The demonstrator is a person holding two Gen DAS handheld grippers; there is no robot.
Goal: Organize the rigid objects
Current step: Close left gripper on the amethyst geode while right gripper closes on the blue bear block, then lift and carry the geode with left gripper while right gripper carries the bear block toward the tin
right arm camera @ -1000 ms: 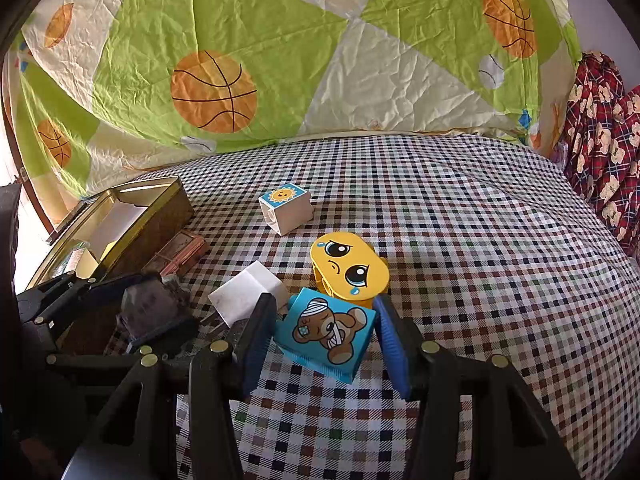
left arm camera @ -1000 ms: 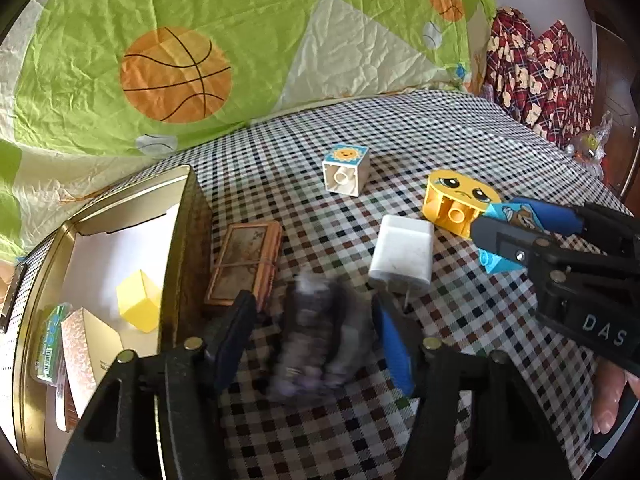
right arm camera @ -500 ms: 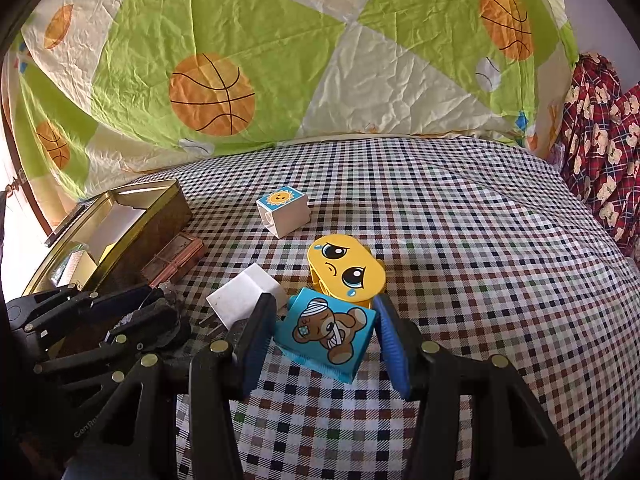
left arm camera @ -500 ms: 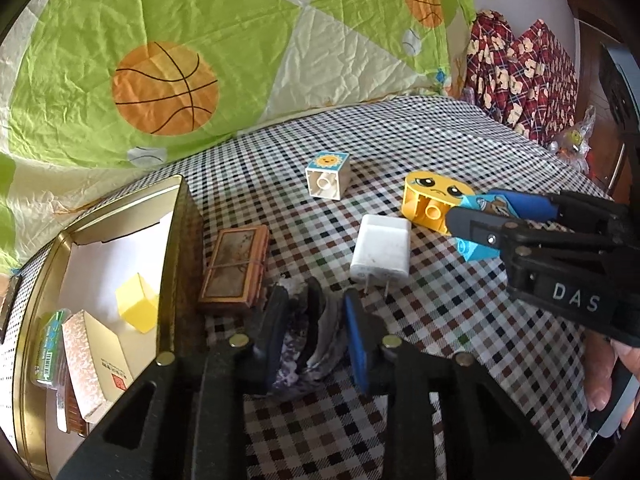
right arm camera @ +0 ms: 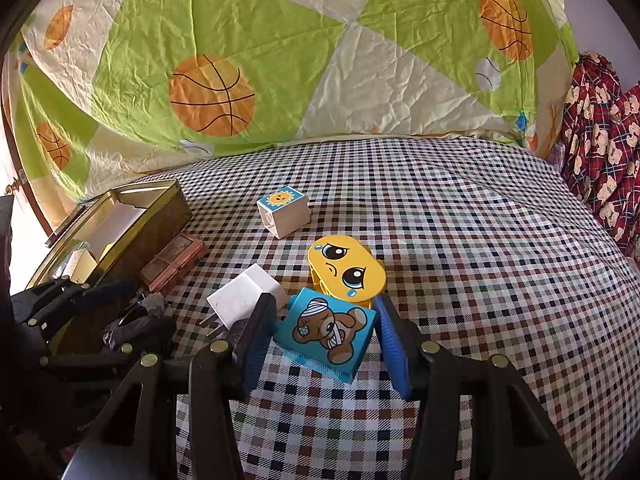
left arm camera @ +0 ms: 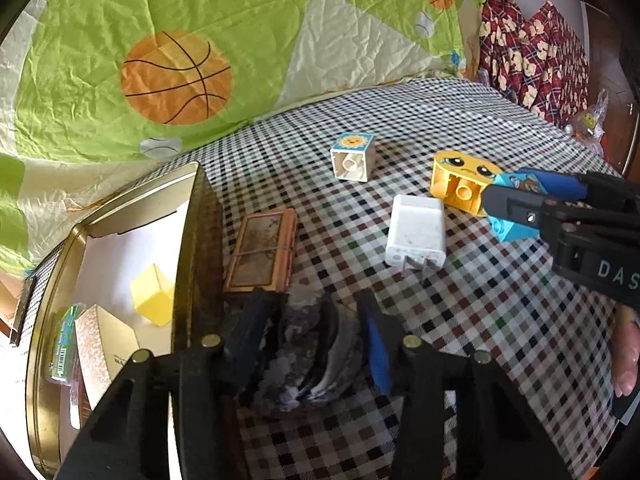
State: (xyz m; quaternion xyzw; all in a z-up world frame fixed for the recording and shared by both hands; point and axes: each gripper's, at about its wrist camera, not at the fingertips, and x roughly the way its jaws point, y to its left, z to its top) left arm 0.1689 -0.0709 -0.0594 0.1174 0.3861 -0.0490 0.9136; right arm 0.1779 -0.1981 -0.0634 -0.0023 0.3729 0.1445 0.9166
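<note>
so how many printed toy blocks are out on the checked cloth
3: the sun block farthest back, the crying-face block mid-cloth, the bear block between the right gripper fingers.

Dark object (left arm camera: 316, 344) between left tool (left arm camera: 312, 340) fingers blurred, unidentifiable; tin (left arm camera: 192, 216) near end cut off.

Two low, close, overlapping wrist views

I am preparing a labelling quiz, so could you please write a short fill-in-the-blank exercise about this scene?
1. The blue block between the right gripper's fingers shows a bandaged ____.
2. The block with the crying face is coloured ____.
3. The white charger lies on the checkered cloth with its ____ toward the left wrist camera.
4. The yellow cube sits inside the gold ____.

Missing words: bear; yellow; prongs; tin
</note>
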